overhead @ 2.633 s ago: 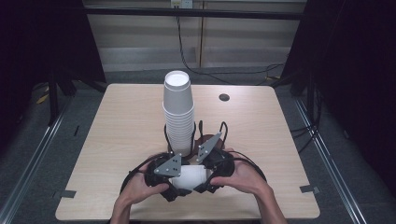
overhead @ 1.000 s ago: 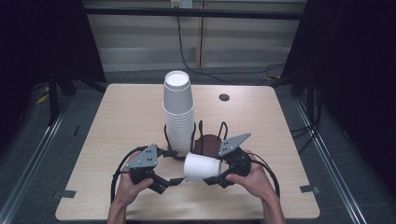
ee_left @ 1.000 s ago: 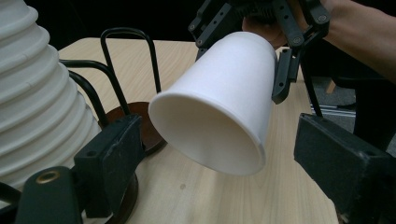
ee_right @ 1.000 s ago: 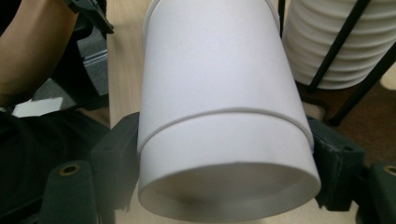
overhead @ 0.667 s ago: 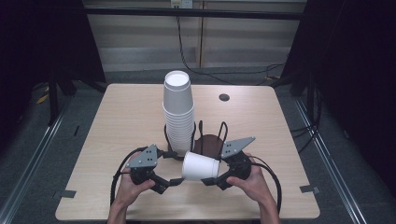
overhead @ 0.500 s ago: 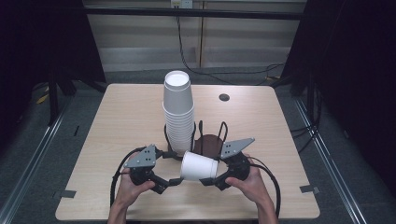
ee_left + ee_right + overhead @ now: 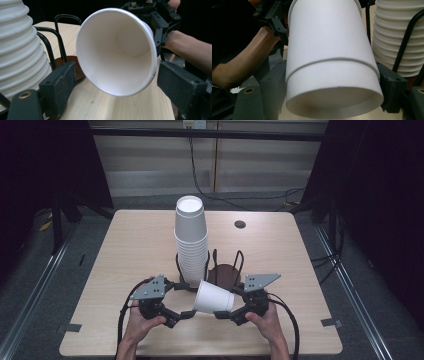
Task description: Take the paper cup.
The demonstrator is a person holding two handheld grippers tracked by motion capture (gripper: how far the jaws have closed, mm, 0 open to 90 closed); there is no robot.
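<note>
Now the right claw [image 7: 226, 312] grips the cup [image 7: 213, 296] near its base; the left claw [image 7: 186, 314], open beside the rim, should close gently without crushing it.

Lab: dark-curtained rig, lone table [image 7: 135, 245]

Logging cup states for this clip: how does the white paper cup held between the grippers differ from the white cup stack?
The single white paper cup lies on its side off the table, gripped by the right gripper; the tall stack of white cups stands upright, upside down, in a black wire holder. Both look like the same white cups.
</note>
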